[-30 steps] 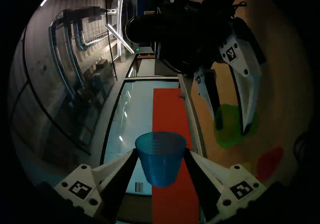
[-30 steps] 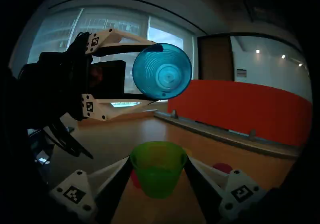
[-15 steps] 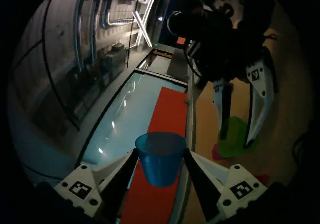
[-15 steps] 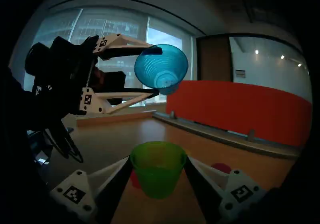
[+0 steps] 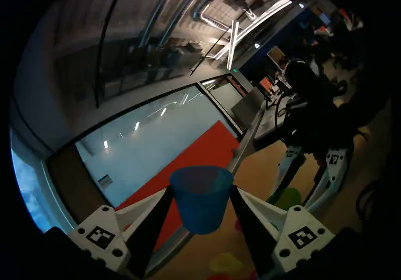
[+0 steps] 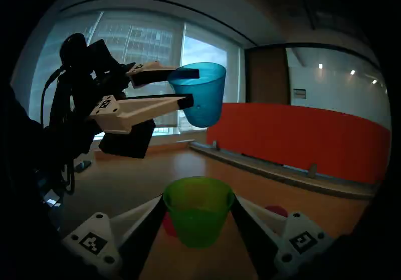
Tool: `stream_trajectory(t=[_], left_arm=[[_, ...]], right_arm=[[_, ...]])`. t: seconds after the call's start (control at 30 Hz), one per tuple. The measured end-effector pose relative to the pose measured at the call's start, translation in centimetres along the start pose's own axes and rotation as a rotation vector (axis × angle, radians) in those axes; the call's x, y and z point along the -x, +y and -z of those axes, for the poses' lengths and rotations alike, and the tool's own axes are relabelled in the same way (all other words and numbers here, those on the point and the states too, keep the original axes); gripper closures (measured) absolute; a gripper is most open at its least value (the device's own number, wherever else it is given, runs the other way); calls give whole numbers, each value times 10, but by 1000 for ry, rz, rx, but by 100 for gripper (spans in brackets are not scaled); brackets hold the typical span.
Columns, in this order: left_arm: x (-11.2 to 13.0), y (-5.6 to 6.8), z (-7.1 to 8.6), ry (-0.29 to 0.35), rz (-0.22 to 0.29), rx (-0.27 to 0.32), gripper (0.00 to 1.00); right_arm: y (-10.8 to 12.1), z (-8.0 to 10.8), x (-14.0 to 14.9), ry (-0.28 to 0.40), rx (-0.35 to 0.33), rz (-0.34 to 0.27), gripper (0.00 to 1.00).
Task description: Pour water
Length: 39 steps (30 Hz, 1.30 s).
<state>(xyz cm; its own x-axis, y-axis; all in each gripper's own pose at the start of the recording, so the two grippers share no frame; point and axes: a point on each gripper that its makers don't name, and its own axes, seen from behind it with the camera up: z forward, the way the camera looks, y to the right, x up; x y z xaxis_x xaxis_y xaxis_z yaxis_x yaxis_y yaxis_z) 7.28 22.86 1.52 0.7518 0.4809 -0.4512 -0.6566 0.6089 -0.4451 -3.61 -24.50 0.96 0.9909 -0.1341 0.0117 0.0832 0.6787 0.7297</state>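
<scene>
My left gripper [image 5: 201,192] is shut on a blue plastic cup [image 5: 201,200], which stands upright between its fingers. In the right gripper view that blue cup [image 6: 199,93] hangs in the air at upper centre, mouth up and nearly level, held by the left gripper [image 6: 190,86] coming in from the left. My right gripper [image 6: 199,202] is shut on a green cup [image 6: 199,211], held upright low over the wooden table [image 6: 125,180]. The blue cup is above and beyond the green one. In the left gripper view the right gripper [image 5: 294,200] and the green cup [image 5: 286,198] are at lower right.
A red coaster [image 6: 169,225] lies just behind the green cup and another red coaster [image 6: 278,210] to its right. A red partition [image 6: 311,134] runs along the table's far edge. Large windows stand behind. A yellow coaster [image 5: 225,262] lies below the left gripper.
The blue cup has turned from lying tipped, its bottom facing the right gripper's camera, back to upright. The left gripper's view swung round with it. The green cup has stayed put.
</scene>
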Motion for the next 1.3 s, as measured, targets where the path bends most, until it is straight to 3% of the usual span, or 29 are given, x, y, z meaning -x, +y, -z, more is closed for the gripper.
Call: stream_trajectory(t=[0.17,0.27,0.33,0.57,0.8,1.3], left_arm=[[5,-4,1,-10,196,14,17],[4,-6,2,-4,285,27,17],[3,-7,3,-1,317,35,17],[11,-8,3,-34,353,41,17],[20,-4,3,-55,429,66,17],[35,-10,18,-85,514,62,17]], right_arm=[[2,1,-3,5,8,0,10],[3,2,-3,9,11,-1,10],[4,3,-4,11,12,-4,10],[6,3,-6,14,16,-8,10],[9,5,-8,15,24,-10,10],[21,9,-13,19,43,-23,10]])
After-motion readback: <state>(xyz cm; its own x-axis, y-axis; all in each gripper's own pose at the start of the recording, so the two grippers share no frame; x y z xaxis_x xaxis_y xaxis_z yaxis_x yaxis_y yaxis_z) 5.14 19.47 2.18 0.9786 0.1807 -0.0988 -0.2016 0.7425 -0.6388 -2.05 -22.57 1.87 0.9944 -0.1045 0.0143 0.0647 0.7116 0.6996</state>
